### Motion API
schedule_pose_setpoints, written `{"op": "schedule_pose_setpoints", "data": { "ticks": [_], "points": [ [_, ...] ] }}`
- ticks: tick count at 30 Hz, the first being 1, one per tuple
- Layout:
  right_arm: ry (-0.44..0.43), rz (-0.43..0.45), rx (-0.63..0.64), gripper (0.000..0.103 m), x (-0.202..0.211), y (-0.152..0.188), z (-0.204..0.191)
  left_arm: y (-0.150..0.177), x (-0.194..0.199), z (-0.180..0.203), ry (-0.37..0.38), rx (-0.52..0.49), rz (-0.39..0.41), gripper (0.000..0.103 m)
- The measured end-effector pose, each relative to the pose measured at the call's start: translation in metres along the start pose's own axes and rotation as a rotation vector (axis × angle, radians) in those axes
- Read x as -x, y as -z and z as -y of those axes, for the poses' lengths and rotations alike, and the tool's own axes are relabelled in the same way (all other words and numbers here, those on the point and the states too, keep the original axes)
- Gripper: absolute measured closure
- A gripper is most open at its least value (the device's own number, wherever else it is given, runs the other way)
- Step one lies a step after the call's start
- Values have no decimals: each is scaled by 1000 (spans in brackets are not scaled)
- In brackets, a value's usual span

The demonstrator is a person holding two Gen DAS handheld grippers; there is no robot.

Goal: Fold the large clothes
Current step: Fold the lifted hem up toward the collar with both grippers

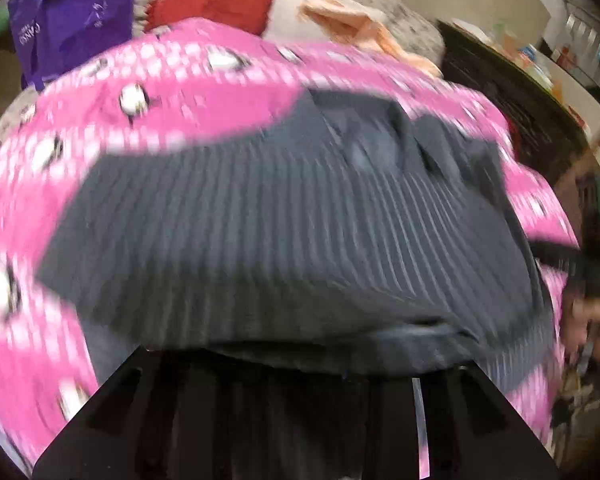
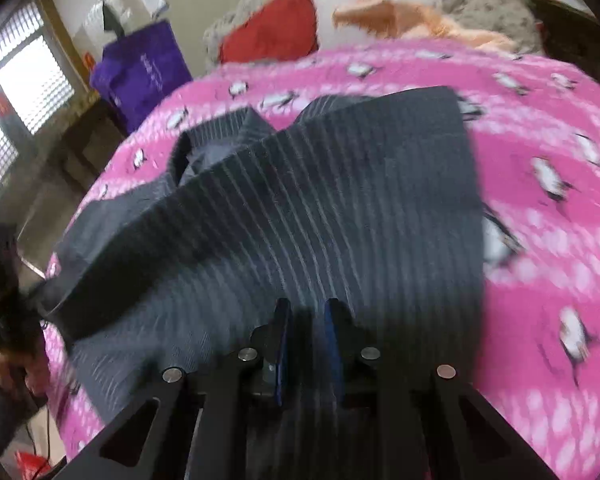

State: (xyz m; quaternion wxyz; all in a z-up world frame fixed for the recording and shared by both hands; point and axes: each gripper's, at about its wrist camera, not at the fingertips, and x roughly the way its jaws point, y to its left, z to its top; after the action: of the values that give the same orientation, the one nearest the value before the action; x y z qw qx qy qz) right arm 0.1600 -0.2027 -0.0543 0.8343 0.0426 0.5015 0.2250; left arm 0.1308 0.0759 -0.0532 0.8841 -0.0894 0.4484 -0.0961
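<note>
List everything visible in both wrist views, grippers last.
dark grey pinstriped garment: 1, grey, spread on blanket, partly folded
pink penguin-print fleece blanket: 1, pink/white, under garment
red cushion: 1, red, behind blanket
peach cloth: 1, orange, beside cushion
purple tote bag: 1, purple, far left
left hand-held gripper: black, at garment's left edge; jaws hidden
right hand-held gripper: black, blue pads, fabric between fingers

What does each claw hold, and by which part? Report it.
Right claw: its fingers close on the near edge of the grey striped garment. Left claw: fingertips hidden under the garment's near hem; hold cannot be told.
</note>
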Motion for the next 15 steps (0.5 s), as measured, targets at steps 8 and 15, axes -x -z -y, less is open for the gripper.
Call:
{"op": "schedule_pose_setpoints", "data": {
  "ticks": [8,15],
  "points": [
    [101,117,-132,88,-36,-83,33,-99,-45,-65,-176,197,69,77],
    [50,274,-39,88,15,-60,7,-82,-28,-40,-104,105,105,77]
  ]
}}
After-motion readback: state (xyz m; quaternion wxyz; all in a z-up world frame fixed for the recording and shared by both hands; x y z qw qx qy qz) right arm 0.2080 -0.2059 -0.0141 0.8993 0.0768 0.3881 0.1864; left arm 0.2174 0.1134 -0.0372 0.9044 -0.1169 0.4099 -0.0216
